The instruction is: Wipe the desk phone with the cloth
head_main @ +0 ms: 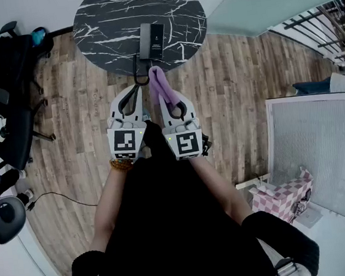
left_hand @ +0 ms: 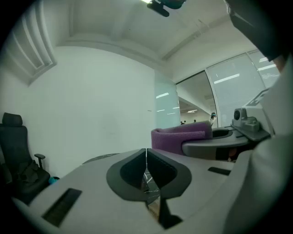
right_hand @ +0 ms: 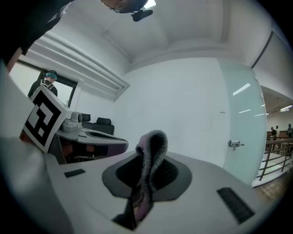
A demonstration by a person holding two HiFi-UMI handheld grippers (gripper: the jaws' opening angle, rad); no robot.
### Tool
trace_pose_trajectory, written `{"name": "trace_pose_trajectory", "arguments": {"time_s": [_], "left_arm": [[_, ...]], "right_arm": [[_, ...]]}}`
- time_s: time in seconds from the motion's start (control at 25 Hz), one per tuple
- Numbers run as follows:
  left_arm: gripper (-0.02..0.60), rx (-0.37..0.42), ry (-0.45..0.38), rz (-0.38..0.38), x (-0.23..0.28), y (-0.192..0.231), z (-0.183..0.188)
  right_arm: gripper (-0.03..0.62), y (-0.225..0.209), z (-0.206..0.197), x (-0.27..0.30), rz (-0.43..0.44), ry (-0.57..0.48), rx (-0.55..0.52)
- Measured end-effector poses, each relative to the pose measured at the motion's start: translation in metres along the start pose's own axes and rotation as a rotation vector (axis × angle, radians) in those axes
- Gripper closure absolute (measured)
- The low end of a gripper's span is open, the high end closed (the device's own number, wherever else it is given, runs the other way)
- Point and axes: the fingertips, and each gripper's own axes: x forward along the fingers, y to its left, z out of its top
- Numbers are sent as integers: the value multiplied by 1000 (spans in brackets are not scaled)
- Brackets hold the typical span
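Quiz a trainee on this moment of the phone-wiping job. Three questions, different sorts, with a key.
1. Fill in: the left gripper's jaws are ____, with nothing between them.
2. Which holds the purple cloth? A) left gripper B) right gripper C) neither
3. True or false: the desk phone lies on the wood floor.
Key: 1 shut; 2 B; 3 false, it sits on the round black table.
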Motion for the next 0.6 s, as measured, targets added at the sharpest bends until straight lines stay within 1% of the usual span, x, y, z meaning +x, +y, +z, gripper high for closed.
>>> {"name": "trace_pose_trajectory", "arguments": {"time_s": [0.24,0.48,0.6], "left_arm": [[564,11,18,14,44,17,7],[564,23,57,43,89,40,0],[563,34,54,43,111,49,1]], "right_arm": [[533,-38,4,37,24,-2,6],[531,-85,-10,90,97,46,16],[531,-108,-17,116,125,60,15]]}}
